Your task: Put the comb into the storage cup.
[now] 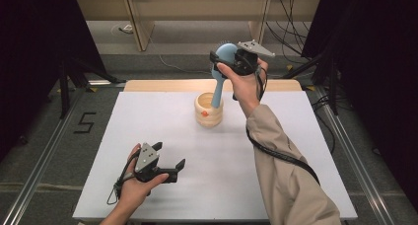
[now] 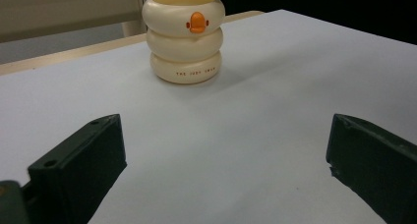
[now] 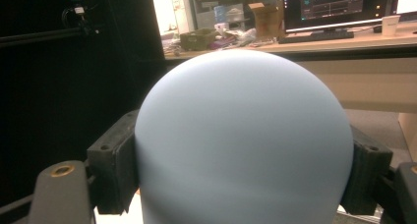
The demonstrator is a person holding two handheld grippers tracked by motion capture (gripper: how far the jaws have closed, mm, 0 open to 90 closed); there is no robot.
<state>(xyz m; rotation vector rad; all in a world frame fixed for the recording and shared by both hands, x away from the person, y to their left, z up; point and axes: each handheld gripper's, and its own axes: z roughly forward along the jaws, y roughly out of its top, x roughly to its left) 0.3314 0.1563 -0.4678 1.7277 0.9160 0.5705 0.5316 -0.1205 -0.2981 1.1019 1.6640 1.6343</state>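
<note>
A cream ringed holder (image 1: 208,110) with an orange duck beak stands upright near the back middle of the white table; it also shows ahead in the left gripper view as the holder (image 2: 183,37). A light blue hairbrush (image 1: 221,69) stands with its handle down inside the holder and its head raised. My right gripper (image 1: 222,63) is shut on the brush head (image 3: 244,140), both pads pressing its sides. My left gripper (image 1: 171,162) rests low on the table near the front left, open, with nothing between its fingers (image 2: 78,165).
The white table (image 1: 296,151) sits on a wooden top, with black frame posts and cables at both sides. A floor marking "5" (image 1: 85,122) lies to the left. A desk with monitors (image 3: 334,8) lies beyond the brush in the right gripper view.
</note>
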